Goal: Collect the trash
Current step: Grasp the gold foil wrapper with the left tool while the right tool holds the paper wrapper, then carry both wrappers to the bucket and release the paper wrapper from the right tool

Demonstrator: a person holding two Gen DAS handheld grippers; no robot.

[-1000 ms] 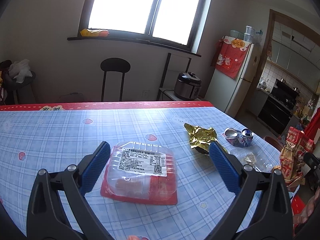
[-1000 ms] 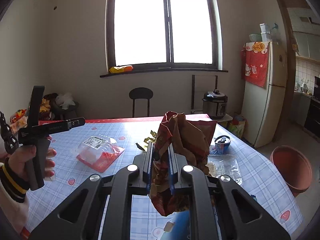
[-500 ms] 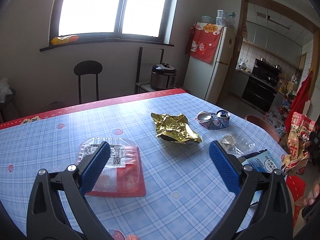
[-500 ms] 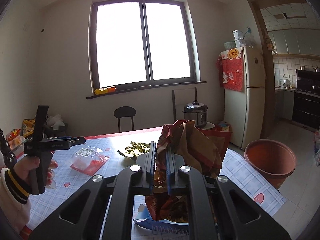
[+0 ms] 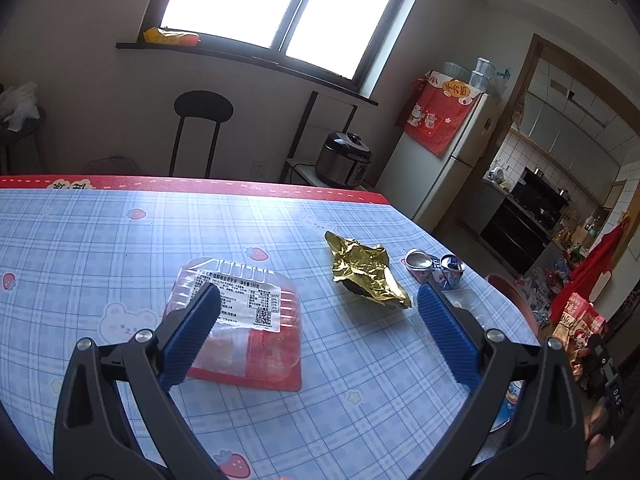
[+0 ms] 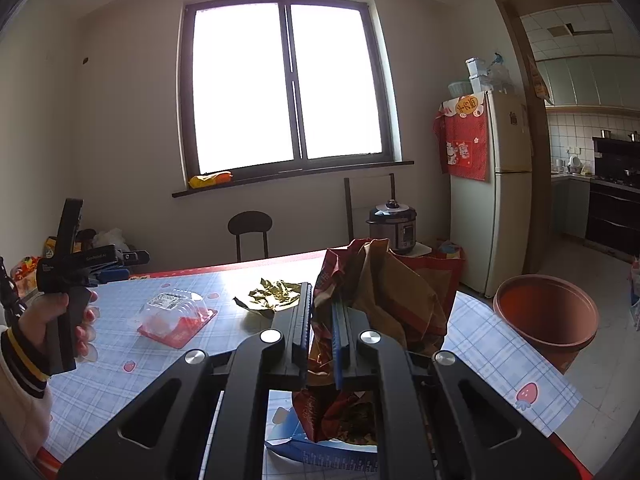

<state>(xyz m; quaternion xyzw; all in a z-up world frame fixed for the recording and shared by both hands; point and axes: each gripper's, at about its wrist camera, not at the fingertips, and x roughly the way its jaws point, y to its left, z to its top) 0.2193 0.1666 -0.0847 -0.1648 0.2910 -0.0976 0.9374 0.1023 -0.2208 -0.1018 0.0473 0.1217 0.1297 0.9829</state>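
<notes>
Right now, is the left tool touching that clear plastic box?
Apart. The right wrist view shows the left tool held in the air above the table, beyond the clear plastic box.

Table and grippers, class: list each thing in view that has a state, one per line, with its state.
left gripper: open, above the table, empty.
right gripper: shut on the snack bag.
plastic clamshell box: closed, lying flat.
gold foil wrapper: crumpled.
drink can: crushed, on its side.
orange basin: upright, looks empty.
</notes>
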